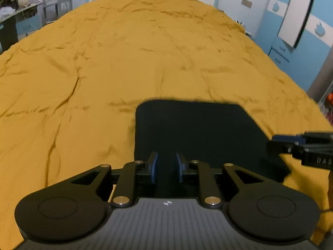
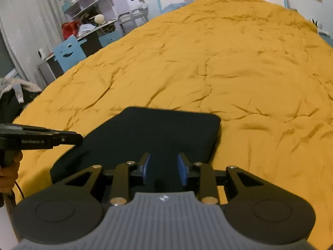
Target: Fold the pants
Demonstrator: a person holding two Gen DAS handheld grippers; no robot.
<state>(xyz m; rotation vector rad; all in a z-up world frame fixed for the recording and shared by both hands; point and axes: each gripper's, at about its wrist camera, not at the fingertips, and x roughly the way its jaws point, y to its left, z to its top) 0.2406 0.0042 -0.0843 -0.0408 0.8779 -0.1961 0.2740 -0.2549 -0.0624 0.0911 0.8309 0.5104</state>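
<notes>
The dark navy pants (image 1: 197, 129) lie folded into a flat rectangle on the mustard-yellow bedspread (image 1: 124, 62); they also show in the right wrist view (image 2: 158, 133). My left gripper (image 1: 166, 167) is open over the near edge of the pants, with nothing between its blue pads. My right gripper (image 2: 164, 169) is open over the same near edge, further right, also empty. The right gripper's tip shows at the right edge of the left wrist view (image 1: 278, 143). The left gripper's tip shows at the left edge of the right wrist view (image 2: 77, 138).
The bedspread (image 2: 229, 62) is wrinkled and fills most of both views. A desk with shelves and clutter (image 2: 91, 27) and a blue chair (image 2: 68, 52) stand to the left of the bed. A blue-and-white wall (image 1: 291, 31) lies to the right.
</notes>
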